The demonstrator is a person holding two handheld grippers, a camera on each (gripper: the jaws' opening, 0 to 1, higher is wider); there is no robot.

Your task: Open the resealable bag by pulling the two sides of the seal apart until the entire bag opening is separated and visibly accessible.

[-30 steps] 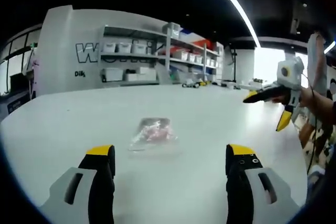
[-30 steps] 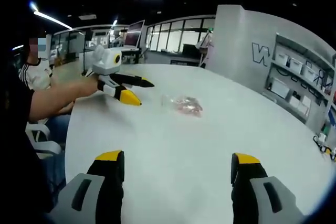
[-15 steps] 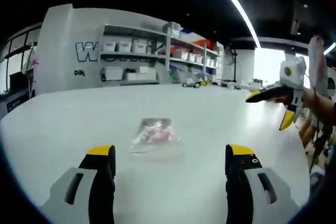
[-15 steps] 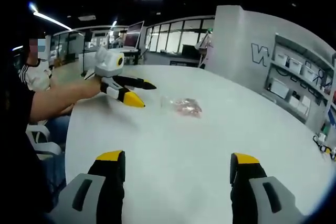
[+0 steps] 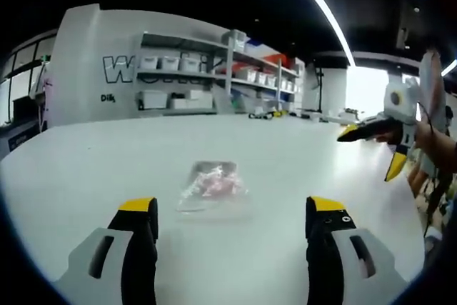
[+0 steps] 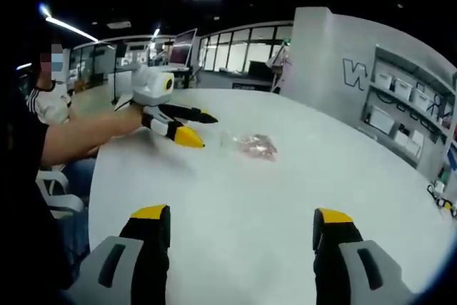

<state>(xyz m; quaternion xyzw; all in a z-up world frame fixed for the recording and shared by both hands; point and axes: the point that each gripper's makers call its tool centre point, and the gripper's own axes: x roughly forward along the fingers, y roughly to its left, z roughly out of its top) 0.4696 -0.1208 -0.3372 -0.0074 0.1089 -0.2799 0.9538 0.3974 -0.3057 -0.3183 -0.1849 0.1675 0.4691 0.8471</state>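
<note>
A small clear resealable bag [image 5: 211, 182] lies flat on a white table [image 5: 86, 169], well out from the table's edges. It is roughly rectangular, with wrinkled, glossy plastic that catches the light. Inside sits a loose cluster of small pinkish-red pieces, gathered toward one end. The other end is see-through film. In the right gripper view the bag [image 6: 253, 146] looks small and flat. Its seal is too small to make out.
</note>
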